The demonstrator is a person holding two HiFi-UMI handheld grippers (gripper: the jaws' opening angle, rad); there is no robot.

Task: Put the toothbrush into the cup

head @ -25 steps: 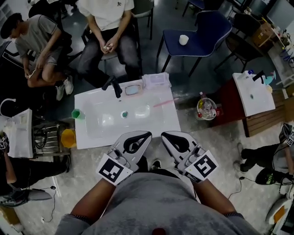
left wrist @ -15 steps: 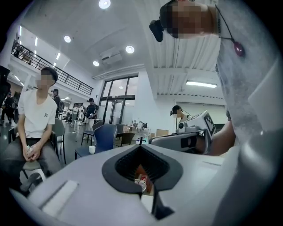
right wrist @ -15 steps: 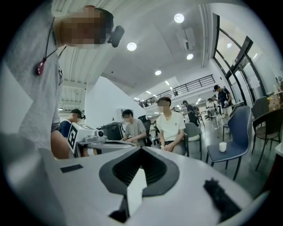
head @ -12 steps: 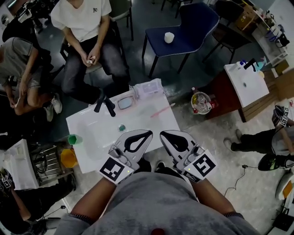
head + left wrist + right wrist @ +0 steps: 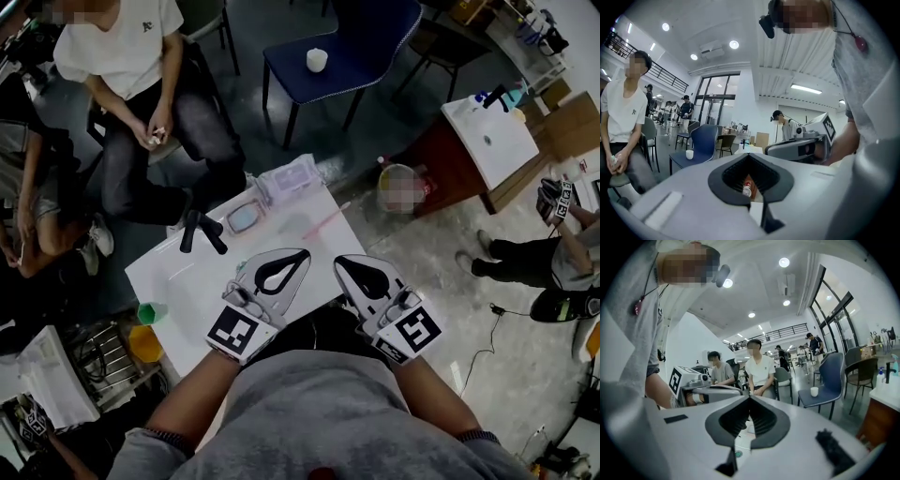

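A pink toothbrush (image 5: 326, 221) lies on the right rim of the white sink basin (image 5: 178, 277). On the basin's left corner stands a small green cup (image 5: 147, 312). My left gripper (image 5: 302, 253) is shut and empty, its tip over the basin's near right part. Just off the basin's right edge, my right gripper (image 5: 339, 261) is also shut and empty, a short way below the toothbrush. The left gripper view shows the left gripper (image 5: 749, 154) with jaws together and the right one (image 5: 801, 146) beside it. Jaws of the right gripper (image 5: 750, 397) meet in its own view.
A black faucet (image 5: 199, 231), a small dish (image 5: 244, 217) and a clear box (image 5: 291, 178) sit at the basin's far edge. Beyond stand a blue chair (image 5: 347, 47) with a white cup (image 5: 317, 59) and seated people (image 5: 131, 66). At right is a second sink (image 5: 492, 136).
The scene has swung left and turned in the head view, so the basin now lies partly under my left gripper. Both grippers have stayed shut side by side in front of me.
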